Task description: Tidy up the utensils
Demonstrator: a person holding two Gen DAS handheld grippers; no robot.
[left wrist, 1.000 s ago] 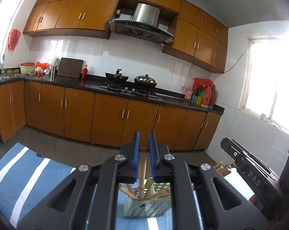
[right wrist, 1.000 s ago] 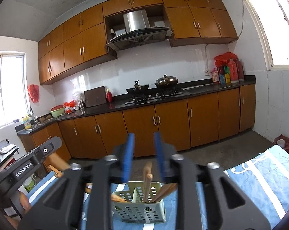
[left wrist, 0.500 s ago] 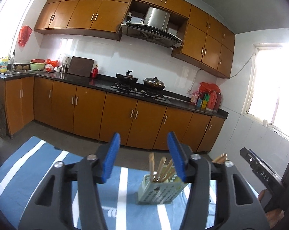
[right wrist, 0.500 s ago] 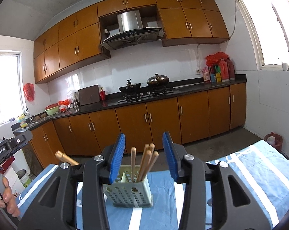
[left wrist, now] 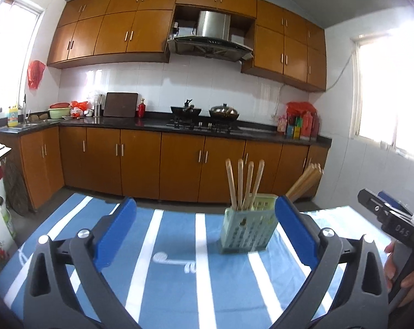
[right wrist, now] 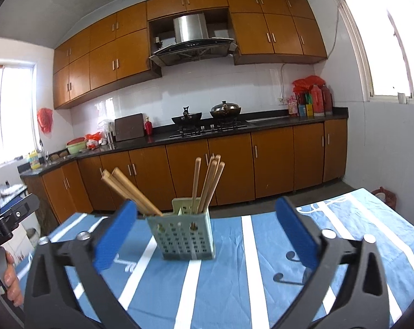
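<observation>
A pale green perforated utensil holder (left wrist: 246, 226) stands upright on a table covered with a blue cloth with white stripes (left wrist: 179, 274). In the left wrist view, 4 wooden chopsticks (left wrist: 244, 183) stand nearly upright in one compartment of the holder, and a bundle of chopsticks (left wrist: 305, 182) leans out to the right from another. The left claw (left wrist: 204, 235) has its blue-padded jaws opening wide, with nothing pressed between them; the holder sits ahead of the claw, just inside its right pad, not touched by it. At the right edge of this view, a hand grips the black handle of the other tool (left wrist: 393, 224). In the right wrist view, the same holder (right wrist: 182, 235) stands ahead of the right claw (right wrist: 205, 237), whose blue jaws are also opening wide and grip nothing. There, the upright chopsticks (right wrist: 208, 183) rise from the right compartment and the leaning bundle (right wrist: 130, 189) tilts to the left. Behind the table is a kitchen with brown cabinets (right wrist: 234, 164), a dark countertop, 2 pots on a stove (right wrist: 207, 118) and a steel range hood (right wrist: 191, 38).
</observation>
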